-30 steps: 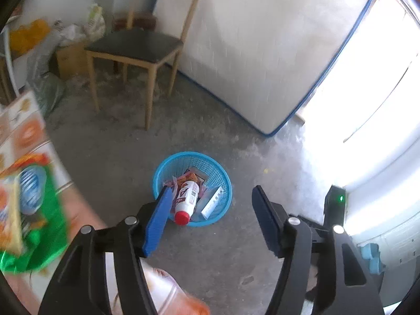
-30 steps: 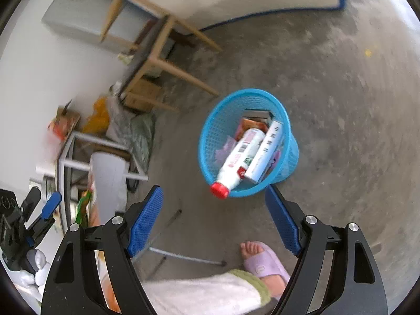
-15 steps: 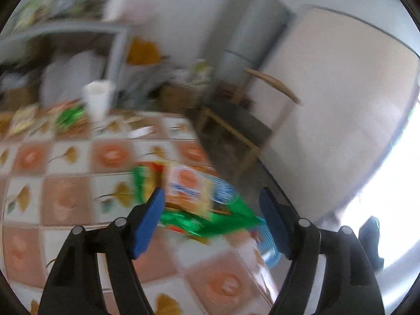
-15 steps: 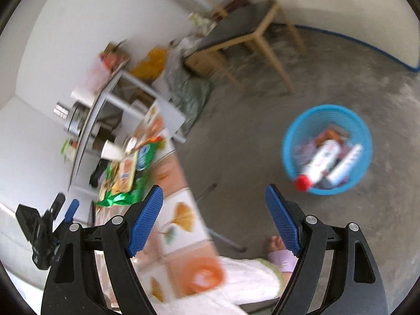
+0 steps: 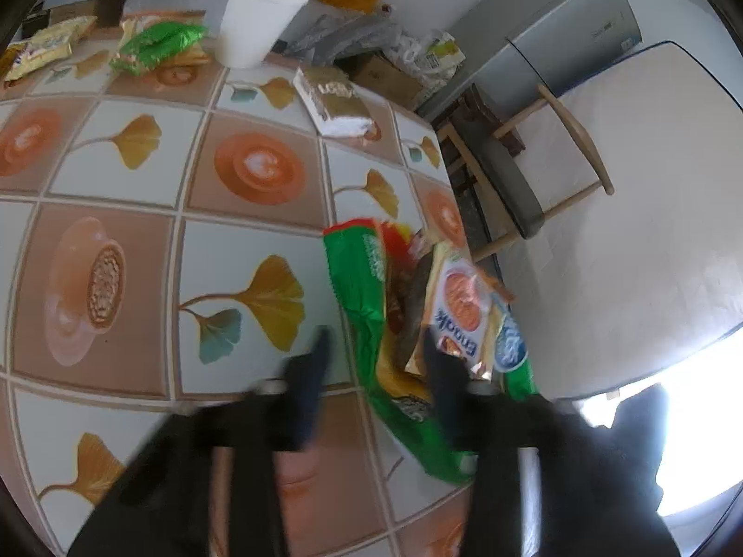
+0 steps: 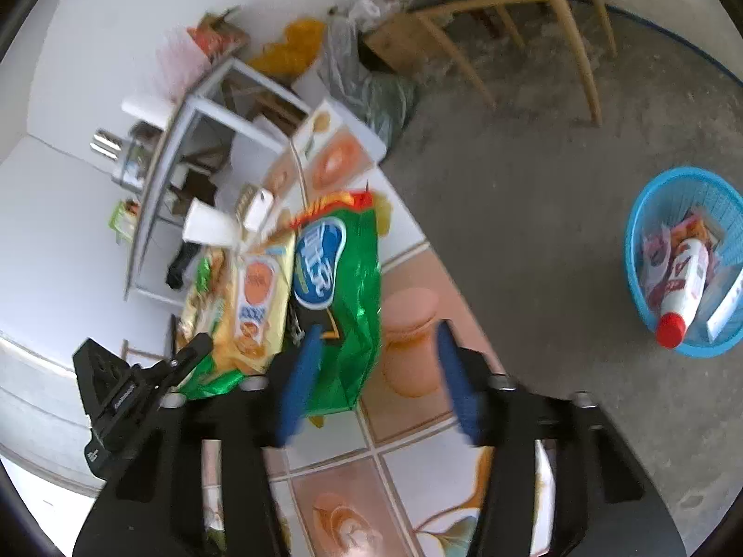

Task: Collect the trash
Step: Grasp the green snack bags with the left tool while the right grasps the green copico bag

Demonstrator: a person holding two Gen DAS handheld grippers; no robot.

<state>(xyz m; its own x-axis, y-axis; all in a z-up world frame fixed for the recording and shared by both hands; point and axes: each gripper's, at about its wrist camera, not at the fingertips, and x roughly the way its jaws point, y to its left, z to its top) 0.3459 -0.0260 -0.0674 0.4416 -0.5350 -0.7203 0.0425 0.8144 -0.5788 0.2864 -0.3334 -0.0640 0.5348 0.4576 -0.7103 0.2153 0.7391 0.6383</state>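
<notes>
A green snack bag [image 5: 357, 288] lies at the table's right edge, with a yellow-and-white biscuit packet [image 5: 459, 306] on top of it. My left gripper [image 5: 378, 371] hovers low over them, blurred. Its jaws are closing, with the bag's near part between them, and no pad presses on it. My right gripper [image 6: 378, 371] is over the same green bag [image 6: 343, 278]. Its jaws are closing too, the left finger in front of the bag's lower end. The left gripper [image 6: 195, 352] shows beside the biscuit packet [image 6: 257, 297]. A blue basket [image 6: 687, 185] on the floor holds a white bottle [image 6: 682, 288] and wrappers.
Far across the patterned table [image 5: 116, 176] stand a white cup [image 5: 255, 23], a gold packet [image 5: 332, 102], a green packet [image 5: 158, 46] and a yellow one [image 5: 42, 46]. A wooden chair [image 5: 511, 185] and a grey fridge [image 5: 557, 32] are past the table's edge. A metal shelf [image 6: 185, 139] stands by the wall.
Both views swung from the floor and the blue basket to the table. Both grippers now sit over the green bag, and both pairs of jaws have narrowed.
</notes>
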